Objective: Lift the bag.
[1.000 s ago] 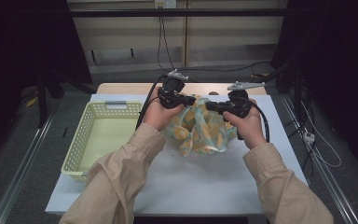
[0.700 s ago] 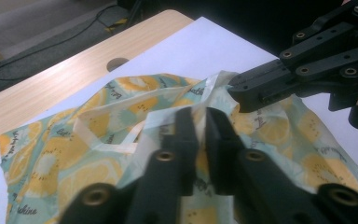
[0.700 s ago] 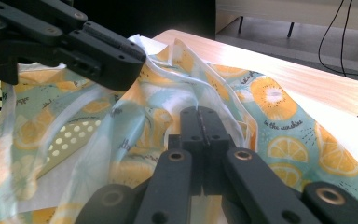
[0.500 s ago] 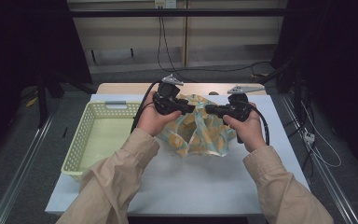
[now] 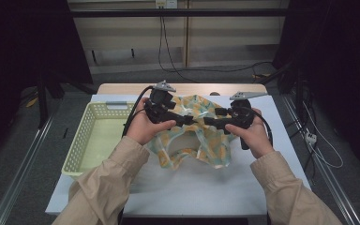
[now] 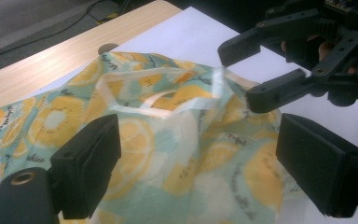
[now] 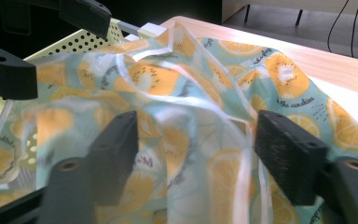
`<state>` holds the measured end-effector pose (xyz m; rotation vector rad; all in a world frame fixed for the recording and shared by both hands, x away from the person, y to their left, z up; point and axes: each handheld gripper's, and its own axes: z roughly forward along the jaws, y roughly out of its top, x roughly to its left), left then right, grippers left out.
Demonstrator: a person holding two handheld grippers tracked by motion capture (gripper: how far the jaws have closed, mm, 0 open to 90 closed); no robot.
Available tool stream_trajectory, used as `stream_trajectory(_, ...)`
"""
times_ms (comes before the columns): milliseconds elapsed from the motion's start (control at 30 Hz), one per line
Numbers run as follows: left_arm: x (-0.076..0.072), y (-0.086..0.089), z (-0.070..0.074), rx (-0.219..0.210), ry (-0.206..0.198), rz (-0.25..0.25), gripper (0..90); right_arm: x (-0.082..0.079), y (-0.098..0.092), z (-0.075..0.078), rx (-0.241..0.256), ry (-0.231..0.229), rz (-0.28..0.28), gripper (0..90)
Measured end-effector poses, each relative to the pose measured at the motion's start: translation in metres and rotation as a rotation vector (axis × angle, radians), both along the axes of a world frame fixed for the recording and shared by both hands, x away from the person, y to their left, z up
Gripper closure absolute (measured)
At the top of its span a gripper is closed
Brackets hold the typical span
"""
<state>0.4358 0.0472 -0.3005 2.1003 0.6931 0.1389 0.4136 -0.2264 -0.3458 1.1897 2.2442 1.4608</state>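
Both jaws: standing wide apart, pinching nothing.
Left gripper (image 5: 187, 119): hanging over the cloth.
Right gripper (image 5: 209, 121): facing it, close.
Fruit cloth (image 5: 194, 136): lying crumpled on the white table (image 5: 206, 187), beside the yellow basket (image 5: 82, 145).
Job: looking barely begun; grabbing is left.

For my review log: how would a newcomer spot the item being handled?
On the white table, right of the pale yellow basket, lies a crumpled bag between the two grippers. It alone is teal with orange citrus slices and translucent white handles.
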Motion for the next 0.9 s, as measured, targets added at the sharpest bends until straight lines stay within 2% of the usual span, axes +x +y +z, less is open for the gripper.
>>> stream_trajectory(67, -0.003, 0.006, -0.001, -0.004, -0.007, 0.001, 10.6, -0.004, -0.001, 0.0, -0.003, -0.006, -0.003, 21.7)
stream_trajectory(200, -0.009, 0.019, -0.004, -0.005, -0.019, -0.012, 8.1, -0.011, -0.003, 0.0, -0.011, -0.013, 0.007, 18.1)
stream_trajectory(333, -0.015, 0.028, -0.007, -0.017, -0.01, -0.018, 7.3, -0.016, -0.003, -0.002, -0.03, -0.019, 0.016, 17.6)
stream_trajectory(467, -0.021, 0.034, -0.009, -0.012, -0.015, -0.033, 7.2, -0.021, -0.004, -0.003, -0.023, -0.02, 0.022, 17.3)
stream_trajectory(667, -0.03, 0.047, -0.012, -0.026, -0.024, -0.03, 7.3, -0.03, -0.009, -0.003, -0.031, -0.048, 0.022, 17.2)
stream_trajectory(900, -0.041, 0.064, -0.02, -0.023, -0.028, -0.013, 7.3, -0.04, -0.019, -0.006, -0.033, -0.053, 0.014, 17.2)
